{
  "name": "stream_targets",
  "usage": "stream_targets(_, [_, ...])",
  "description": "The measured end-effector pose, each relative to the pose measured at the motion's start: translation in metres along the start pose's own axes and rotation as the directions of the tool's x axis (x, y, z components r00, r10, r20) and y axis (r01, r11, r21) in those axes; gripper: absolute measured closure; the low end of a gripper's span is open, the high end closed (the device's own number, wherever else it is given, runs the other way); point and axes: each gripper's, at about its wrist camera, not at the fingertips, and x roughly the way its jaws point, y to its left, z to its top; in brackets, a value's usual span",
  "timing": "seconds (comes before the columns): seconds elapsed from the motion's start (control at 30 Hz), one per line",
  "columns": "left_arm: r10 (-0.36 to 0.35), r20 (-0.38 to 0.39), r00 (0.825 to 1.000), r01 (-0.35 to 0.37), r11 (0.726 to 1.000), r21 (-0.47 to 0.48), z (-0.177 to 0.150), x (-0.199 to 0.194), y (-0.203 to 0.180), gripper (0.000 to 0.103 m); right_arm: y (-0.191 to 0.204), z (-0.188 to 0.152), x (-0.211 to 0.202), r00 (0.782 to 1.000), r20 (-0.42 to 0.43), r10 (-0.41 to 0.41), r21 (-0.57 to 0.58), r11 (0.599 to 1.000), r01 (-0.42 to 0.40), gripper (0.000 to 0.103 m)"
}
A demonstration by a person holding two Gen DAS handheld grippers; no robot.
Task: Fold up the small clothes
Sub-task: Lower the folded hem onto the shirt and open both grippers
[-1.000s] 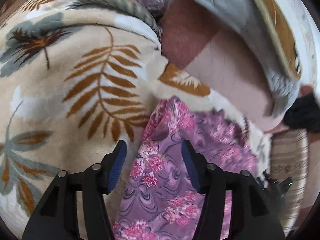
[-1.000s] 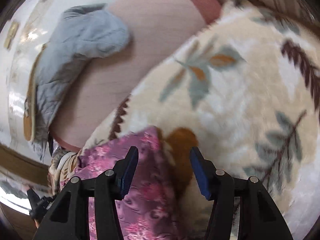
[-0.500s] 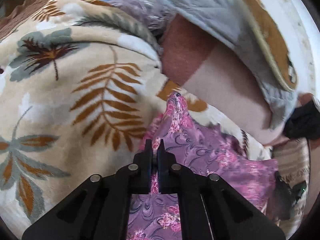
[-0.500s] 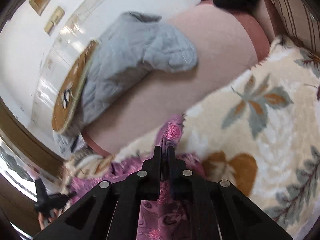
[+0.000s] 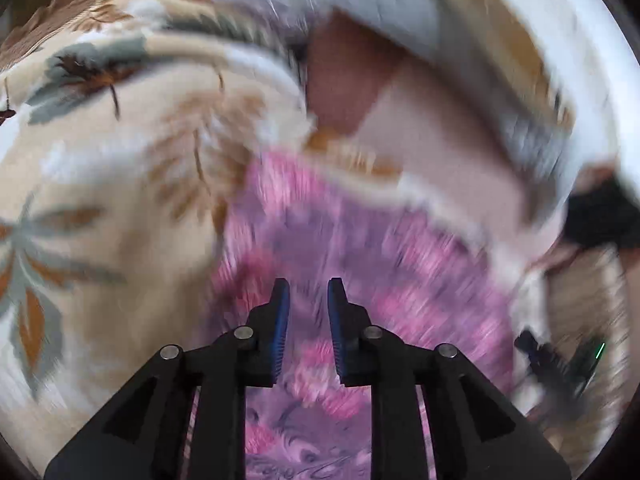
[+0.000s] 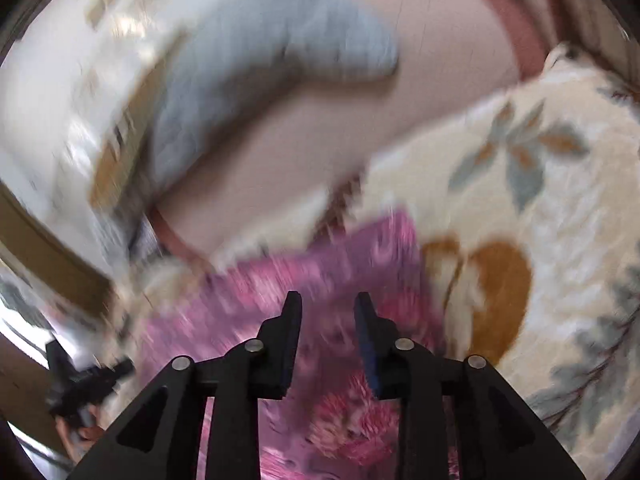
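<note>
A pink and purple floral garment (image 5: 360, 248) lies flat on a cream blanket with leaf prints (image 5: 100, 184). My left gripper (image 5: 308, 294) hovers over the garment's left part. Its jaws are opening, with a narrow gap and only the cloth lying beneath them. In the right wrist view the same garment (image 6: 320, 280) spreads under my right gripper (image 6: 328, 306). Those jaws are opening too, and the pads press on nothing. Both views are blurred by motion. The other gripper (image 6: 80, 384) shows at the lower left of the right wrist view, a hand beneath it.
A pale pink sheet (image 6: 320, 128) covers the bed beyond the blanket. A grey quilted cover with a tan border (image 6: 260, 60) lies on it by the white wall. A dark garment (image 5: 600, 216) sits at the right edge of the left wrist view.
Half a second ago both grippers were shut on the garment's raised edge. Now both have let go, the jaws are parted, and the garment lies folded flat on the blanket.
</note>
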Motion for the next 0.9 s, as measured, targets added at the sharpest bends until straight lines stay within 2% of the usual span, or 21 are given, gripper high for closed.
stream_targets(0.03, [0.050, -0.066, 0.997, -0.048, 0.998, 0.029, -0.009, 0.017, -0.004, 0.087, -0.003, -0.003, 0.013, 0.996, -0.072, -0.046, -0.007, 0.999, 0.046, 0.078])
stream_targets(0.07, [0.064, -0.054, 0.996, -0.062, 0.997, 0.037, -0.013, 0.017, -0.005, 0.088, 0.000, -0.006, 0.008, 0.997, -0.027, -0.078, -0.036, 0.996, 0.077, 0.080])
stream_targets(0.1, [0.073, -0.020, 0.997, -0.073, 0.996, 0.044, -0.015, 0.008, -0.006, 0.088, 0.002, -0.005, 0.000, 0.997, -0.014, -0.076, -0.038, 0.996, 0.075, 0.074])
stream_targets(0.17, [0.045, -0.034, 0.998, -0.043, 0.998, 0.055, -0.019, -0.011, -0.005, 0.087, -0.004, -0.004, -0.030, 1.000, 0.004, -0.016, 0.020, 1.000, 0.016, 0.074])
stream_targets(0.2, [0.021, -0.028, 0.999, -0.020, 0.999, 0.048, -0.024, -0.022, -0.001, 0.087, -0.008, -0.006, -0.041, 1.000, 0.020, 0.001, 0.037, 0.999, -0.002, 0.068])
stream_targets(0.23, [0.000, -0.012, 1.000, 0.000, 0.999, 0.041, -0.033, -0.035, 0.003, 0.083, -0.015, -0.010, -0.055, 0.999, 0.036, 0.007, 0.054, 0.999, -0.009, 0.054])
stream_targets(0.27, [-0.004, -0.001, 1.000, 0.004, 0.999, 0.050, -0.042, -0.045, 0.006, 0.074, -0.025, -0.019, -0.066, 0.999, 0.036, -0.004, 0.063, 0.998, 0.002, 0.050])
stream_targets(0.33, [0.015, 0.022, 1.000, -0.016, 0.998, 0.066, -0.065, -0.056, 0.012, 0.067, -0.037, -0.040, -0.078, 0.999, 0.020, -0.038, 0.062, 0.997, 0.037, 0.048])
stream_targets(0.4, [0.036, 0.010, 0.999, -0.036, 0.997, 0.072, -0.083, -0.051, 0.011, 0.067, -0.046, -0.055, -0.071, 0.998, -0.011, -0.054, 0.078, 0.995, 0.055, 0.048])
stream_targets(0.43, [0.047, -0.024, 0.999, -0.046, 0.997, 0.061, -0.090, -0.044, 0.011, 0.067, -0.052, -0.067, -0.064, 0.998, -0.037, -0.047, 0.097, 0.994, 0.051, 0.051])
stream_targets(0.47, [0.049, -0.055, 0.997, -0.047, 0.998, 0.036, -0.095, -0.037, 0.014, 0.067, -0.052, -0.078, -0.059, 0.997, -0.073, -0.033, 0.106, 0.994, 0.041, 0.071])
stream_targets(0.5, [0.045, -0.043, 0.998, -0.045, 0.999, 0.021, -0.101, -0.041, 0.017, 0.067, -0.046, -0.083, -0.060, 0.996, -0.073, -0.045, 0.086, 0.995, 0.051, 0.094])
stream_targets(0.57, [0.053, -0.037, 0.998, -0.052, 0.998, 0.024, -0.103, -0.048, 0.015, 0.067, -0.032, -0.086, -0.078, 0.999, 0.003, -0.044, 0.021, 0.999, 0.044, 0.095])
stream_targets(0.63, [0.056, -0.047, 0.997, -0.055, 0.998, 0.030, -0.105, -0.048, 0.015, 0.067, -0.028, -0.084, -0.105, 0.995, 0.103, -0.018, 0.018, 1.000, 0.016, 0.098])
stream_targets(0.67, [0.060, -0.052, 0.997, -0.059, 0.998, 0.031, -0.106, -0.048, 0.018, 0.067, -0.031, -0.082, -0.110, 0.992, 0.123, -0.035, 0.030, 0.999, 0.032, 0.099])
stream_targets(0.7, [0.056, -0.054, 0.997, -0.054, 0.998, 0.037, -0.107, -0.047, 0.019, 0.067, -0.035, -0.082, -0.106, 0.992, 0.108, -0.060, 0.030, 0.998, 0.057, 0.099])
stream_targets(0.77, [0.061, -0.058, 0.996, -0.058, 0.997, 0.057, -0.107, -0.049, 0.020, 0.067, -0.053, -0.085, -0.083, 0.987, -0.002, -0.160, 0.033, 0.987, 0.160, 0.099])
stream_targets(0.8, [0.067, -0.069, 0.995, -0.063, 0.996, 0.063, -0.106, -0.052, 0.019, 0.067, -0.058, -0.087, -0.074, 0.983, -0.054, -0.178, 0.038, 0.983, 0.180, 0.098])
stream_targets(0.87, [0.052, -0.062, 0.997, -0.048, 0.997, 0.067, -0.103, -0.065, 0.021, 0.067, -0.057, -0.088, -0.088, 0.983, -0.011, -0.184, 0.058, 0.981, 0.184, 0.087])
stream_targets(0.9, [0.037, -0.034, 0.999, -0.035, 0.997, 0.062, -0.101, -0.071, 0.022, 0.067, -0.054, -0.087, -0.097, 0.980, 0.024, -0.195, 0.076, 0.978, 0.193, 0.085])
